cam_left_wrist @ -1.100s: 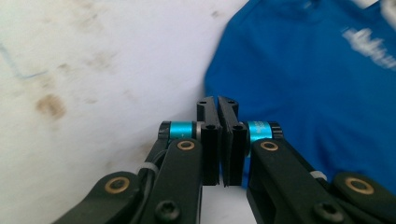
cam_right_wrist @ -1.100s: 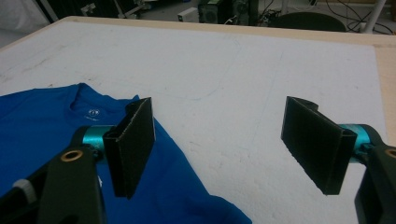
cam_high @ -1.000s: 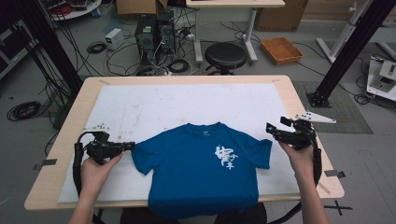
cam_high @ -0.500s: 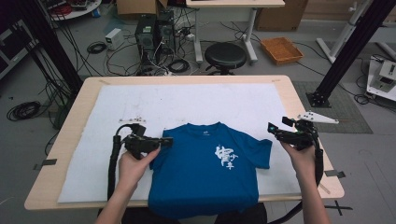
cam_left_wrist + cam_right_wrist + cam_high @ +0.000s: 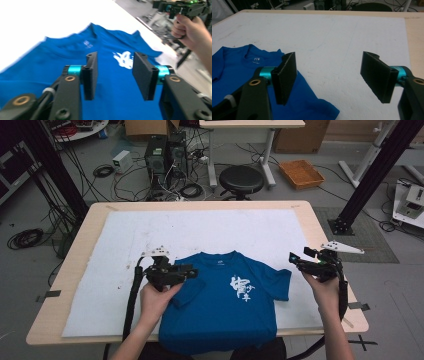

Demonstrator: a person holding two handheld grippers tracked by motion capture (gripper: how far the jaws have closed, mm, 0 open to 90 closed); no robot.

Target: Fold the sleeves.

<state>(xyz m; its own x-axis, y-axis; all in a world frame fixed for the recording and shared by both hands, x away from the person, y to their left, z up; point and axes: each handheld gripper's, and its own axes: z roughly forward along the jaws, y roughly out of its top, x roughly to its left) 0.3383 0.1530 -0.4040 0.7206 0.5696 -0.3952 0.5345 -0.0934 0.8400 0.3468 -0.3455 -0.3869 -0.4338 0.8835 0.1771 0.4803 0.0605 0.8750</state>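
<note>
Plainly the blue T-shirt [image 5: 225, 305] is light and limp on the white mat [image 5: 115, 250] — take it at a hem. Left gripper [image 5: 186, 270] has just been opening, nothing between; right gripper [image 5: 295, 257] — jaws apart, just been closing slightly, empty.

The table [image 5: 80, 250] was pale wood with a white sheet [image 5: 210, 232] spread over most of its top; strips of tape held its edges near the corners. Beyond it the floor [image 5: 45, 265] was grey and smooth, strewn with black cables [image 5: 22, 238]; a round black stool [image 5: 241, 179] stood just behind the table's far edge; two dark computer towers [image 5: 164, 152] stood to its left, with a small white box [image 5: 121, 159] near them; an orange tray [image 5: 301, 173] lay on the floor to the right; black metal posts [image 5: 372, 175] rose at both sides; a second white desk [image 5: 240, 140] stood farther back; cardboard boxes sat against the far wall; the light was even.
</note>
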